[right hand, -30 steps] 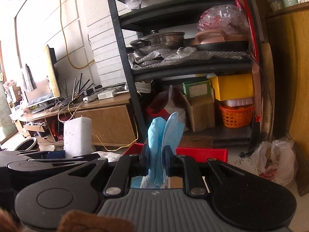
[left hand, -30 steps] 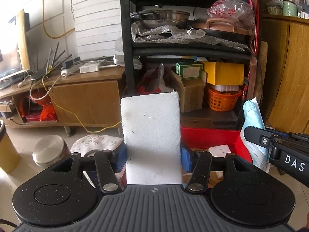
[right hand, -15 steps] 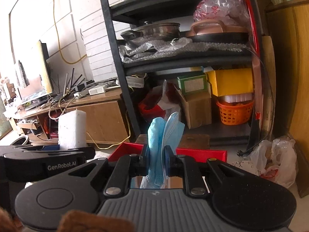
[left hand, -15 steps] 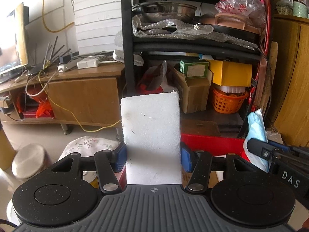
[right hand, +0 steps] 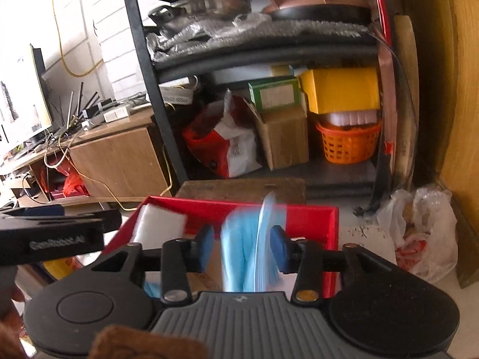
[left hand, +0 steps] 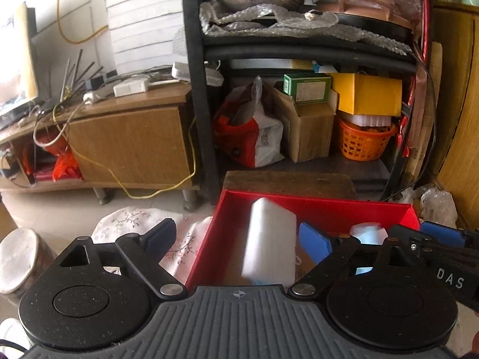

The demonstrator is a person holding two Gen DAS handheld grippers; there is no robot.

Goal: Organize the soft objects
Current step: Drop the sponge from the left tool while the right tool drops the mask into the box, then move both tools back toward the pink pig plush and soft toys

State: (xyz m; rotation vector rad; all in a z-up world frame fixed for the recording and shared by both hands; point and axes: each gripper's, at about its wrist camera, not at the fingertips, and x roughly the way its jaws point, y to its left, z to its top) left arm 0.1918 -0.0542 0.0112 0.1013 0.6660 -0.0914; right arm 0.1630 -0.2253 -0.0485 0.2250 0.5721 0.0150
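Left tool (left hand: 239,239) now spread, sponge (left hand: 269,245) released, blurred over red box (left hand: 323,209) at centre, right tool (right hand: 242,243) spread too, mask (right hand: 248,254) freed

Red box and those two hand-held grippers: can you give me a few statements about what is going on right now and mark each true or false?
1. The left hand-held gripper is clamped on the white sponge. False: its jaws are spread wide and the sponge is loose over the red box.
2. The right hand-held gripper is open. True: both pads stand apart from the blue mask.
3. The mask is over the red box. True.
4. The orange basket sits inside the red box. False: it is on the black shelf's bottom level, behind the box.
5. The box is blue. False: it is red.
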